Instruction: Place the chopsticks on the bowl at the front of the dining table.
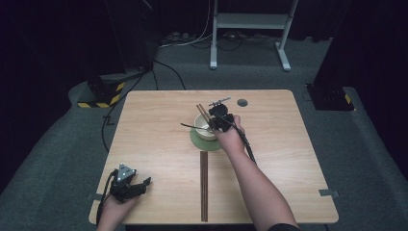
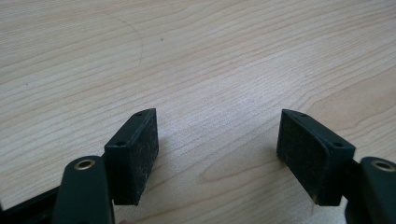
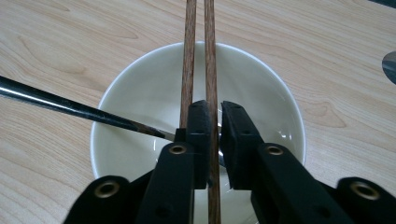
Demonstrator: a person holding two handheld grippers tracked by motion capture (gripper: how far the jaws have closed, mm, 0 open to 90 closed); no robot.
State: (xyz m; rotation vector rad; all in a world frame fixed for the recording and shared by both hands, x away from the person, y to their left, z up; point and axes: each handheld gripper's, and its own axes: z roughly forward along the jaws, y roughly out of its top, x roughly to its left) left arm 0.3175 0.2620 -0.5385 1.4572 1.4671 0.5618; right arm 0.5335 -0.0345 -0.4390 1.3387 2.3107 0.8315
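**Chopsticks between my right jaws, over the bowl**

The chopsticks (image 3: 198, 51) run straight ahead from my right gripper (image 3: 215, 112), side by side, out across the far rim of the bowl. One stick passes down through the narrow gap between my jaws; the other lies just outside the left jaw, against its outer face. The jaws stand nearly together with a sliver of space beside the stick, so I cannot tell whether the pads are pressing it.

Directly under my jaws sits the white bowl (image 3: 140, 93), and a dark-handled spoon (image 3: 70, 108) slants in from my left, its end down in the bowl just before my left jaw. In the high view the bowl rests on a green saucer (image 1: 196, 140), with a dark strip (image 1: 204, 185) on the table behind my wrist.

My left gripper (image 2: 217, 135) rests well back from all this, jaws wide apart over bare table (image 2: 196, 56).
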